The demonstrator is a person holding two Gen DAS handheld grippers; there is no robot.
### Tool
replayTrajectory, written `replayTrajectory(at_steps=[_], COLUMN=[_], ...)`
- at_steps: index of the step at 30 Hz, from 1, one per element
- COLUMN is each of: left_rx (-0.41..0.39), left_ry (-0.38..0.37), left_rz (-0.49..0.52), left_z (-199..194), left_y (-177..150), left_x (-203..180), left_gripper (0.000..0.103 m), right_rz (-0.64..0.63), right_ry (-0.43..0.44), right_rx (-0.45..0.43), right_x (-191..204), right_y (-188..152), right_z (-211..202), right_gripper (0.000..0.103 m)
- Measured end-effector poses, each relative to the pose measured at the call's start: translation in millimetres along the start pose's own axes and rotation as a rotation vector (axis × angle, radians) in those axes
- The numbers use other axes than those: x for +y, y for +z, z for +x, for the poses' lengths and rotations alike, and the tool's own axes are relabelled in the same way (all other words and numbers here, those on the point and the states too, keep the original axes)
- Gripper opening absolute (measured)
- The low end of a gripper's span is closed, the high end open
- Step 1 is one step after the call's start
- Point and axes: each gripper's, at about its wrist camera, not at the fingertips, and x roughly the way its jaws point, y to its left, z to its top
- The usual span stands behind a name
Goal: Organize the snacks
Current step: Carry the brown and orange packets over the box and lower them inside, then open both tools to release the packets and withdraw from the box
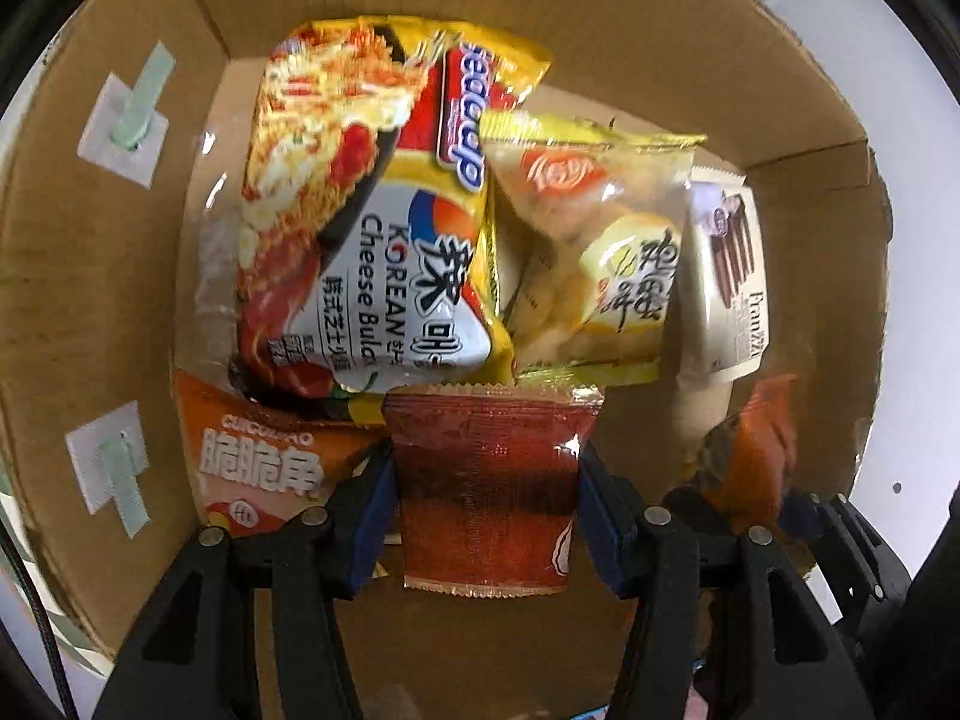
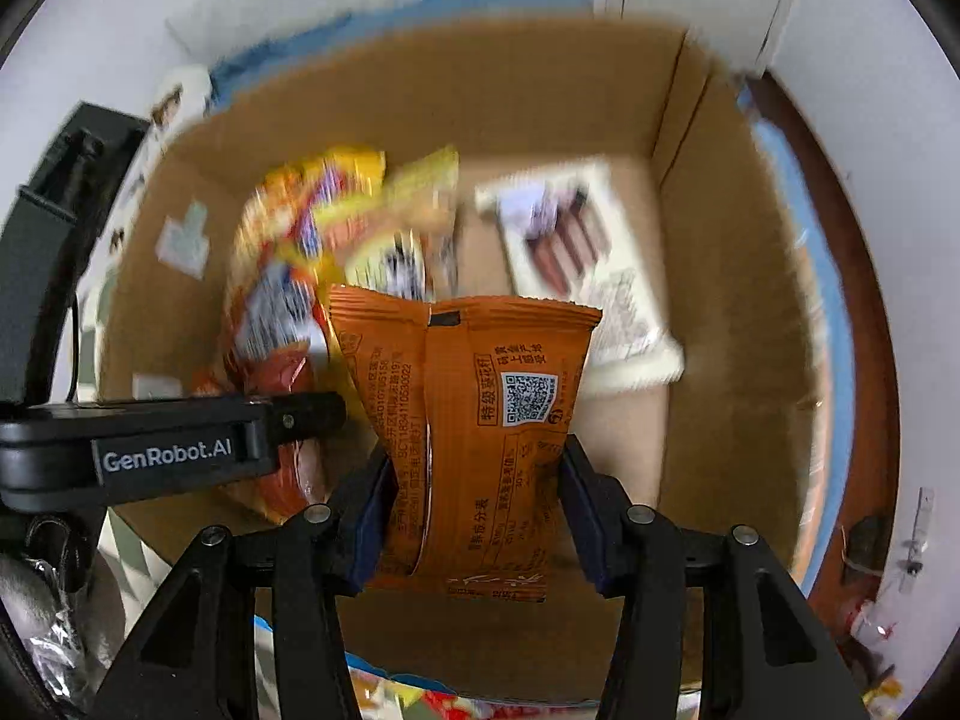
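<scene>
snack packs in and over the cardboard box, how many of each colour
Yellow: 2, noodle bag, clear-window bun pack
Orange: 2, bag lying in box, pack in right gripper
Red: 1, pack in left gripper
White: 1, carton
Total: 6

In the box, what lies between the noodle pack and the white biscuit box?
A yellow snack bag lies between the noodle pack and the white biscuit box, tucked partly under the noodle pack's edge. The left wrist view shows it best.
</scene>
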Motion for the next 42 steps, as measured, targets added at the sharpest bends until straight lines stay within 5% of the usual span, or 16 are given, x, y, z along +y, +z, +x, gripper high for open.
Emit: replayTrajectory(at_steps=[2,4,16,27,42], left_rx=[-0.01,-0.036,-0.296,-0.522,-0.707], left_ry=[0.012,0.038,0.103,0.192,0.242], left_rz=[0.013,0.022,0.051,0.09,0.152], left_z=[-1,-8,-77,-124,-176], left_y=[-1,-4,-41,-102,-173], left_x=[0,-1,0,-10,-26], left_gripper=[0.08,0.094,0.094,0.094,0.094], right_rz=[-0.016,-0.019,0.013,0.029,0.018], right_ry=[-0.011,-0.015,-0.018,-0.036,-0.023], right_rx=[0.039,0.038,-0.042,-0.215,-0.412], right_x=[2,2,-6,-5,8], right_y=[-3,-4,-13,-52,-104], right_z=[8,8,-24,-78,-165], right_gripper=[0.069,0.086,0.093,0.093,0.093])
